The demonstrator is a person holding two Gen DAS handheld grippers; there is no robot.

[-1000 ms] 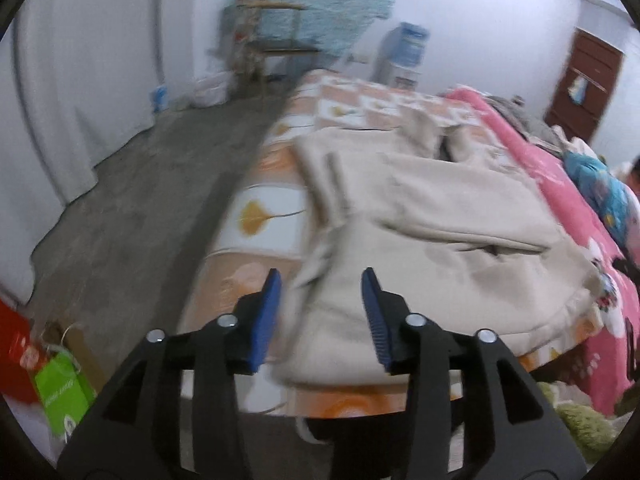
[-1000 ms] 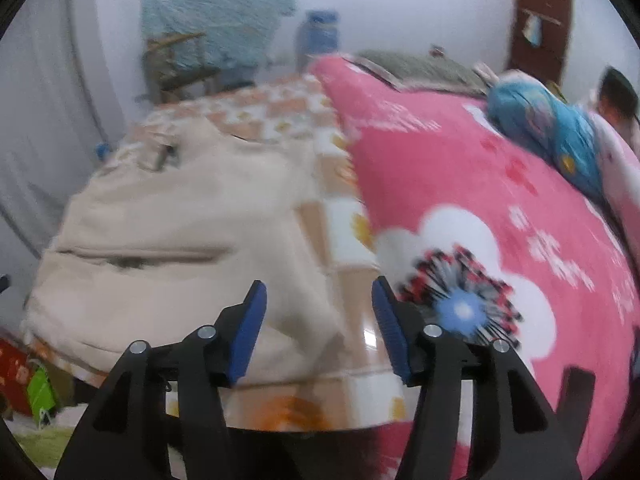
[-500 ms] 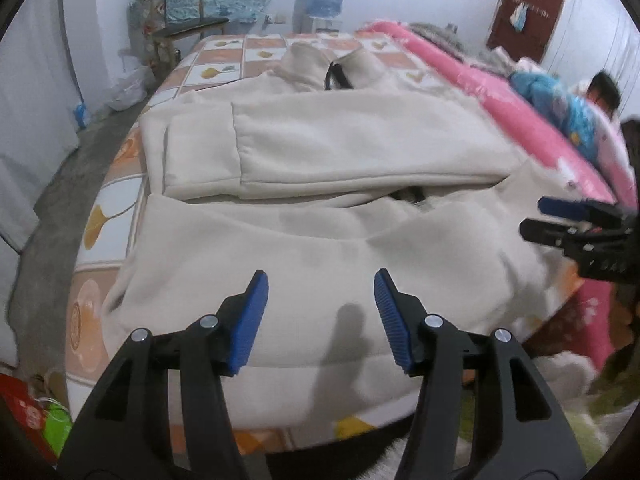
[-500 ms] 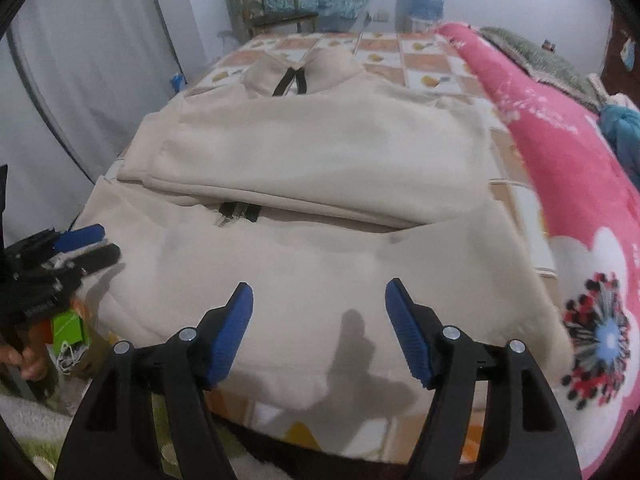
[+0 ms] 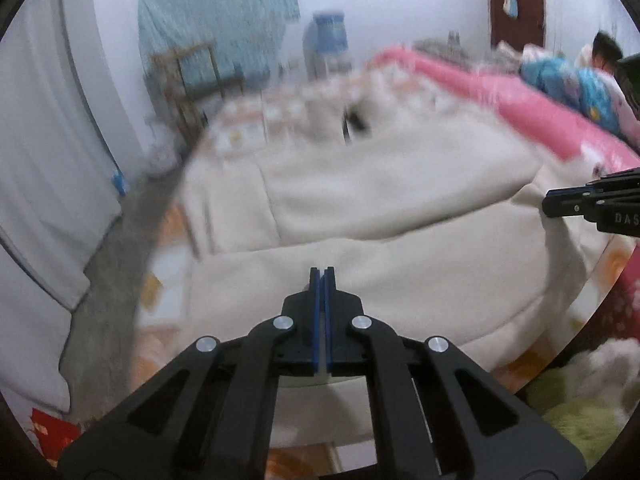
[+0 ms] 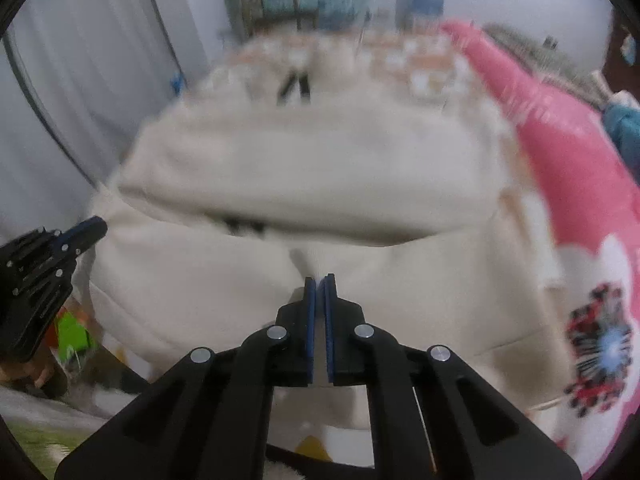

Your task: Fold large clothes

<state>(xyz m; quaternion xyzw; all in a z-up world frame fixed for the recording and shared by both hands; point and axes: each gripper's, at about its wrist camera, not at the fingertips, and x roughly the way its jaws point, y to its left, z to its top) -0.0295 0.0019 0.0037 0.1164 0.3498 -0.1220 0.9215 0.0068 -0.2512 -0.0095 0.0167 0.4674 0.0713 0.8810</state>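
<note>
Currently: cream jacket (image 5: 360,184) flat on bed (image 5: 472,80), sleeves folded in; left tongs (image 5: 323,276) and right tongs (image 6: 319,284) pinching its hem; next we judge lifting evenly toward collar.

Both wrist views look close along the bed (image 5: 248,128), sharing the cream jacket (image 6: 320,168).

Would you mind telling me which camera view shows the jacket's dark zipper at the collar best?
The right wrist view: the collar zipper faces the camera as a dark V near the middle top of the cream jacket. The left wrist view shows it only as a blurred, off-angle smear.
</note>
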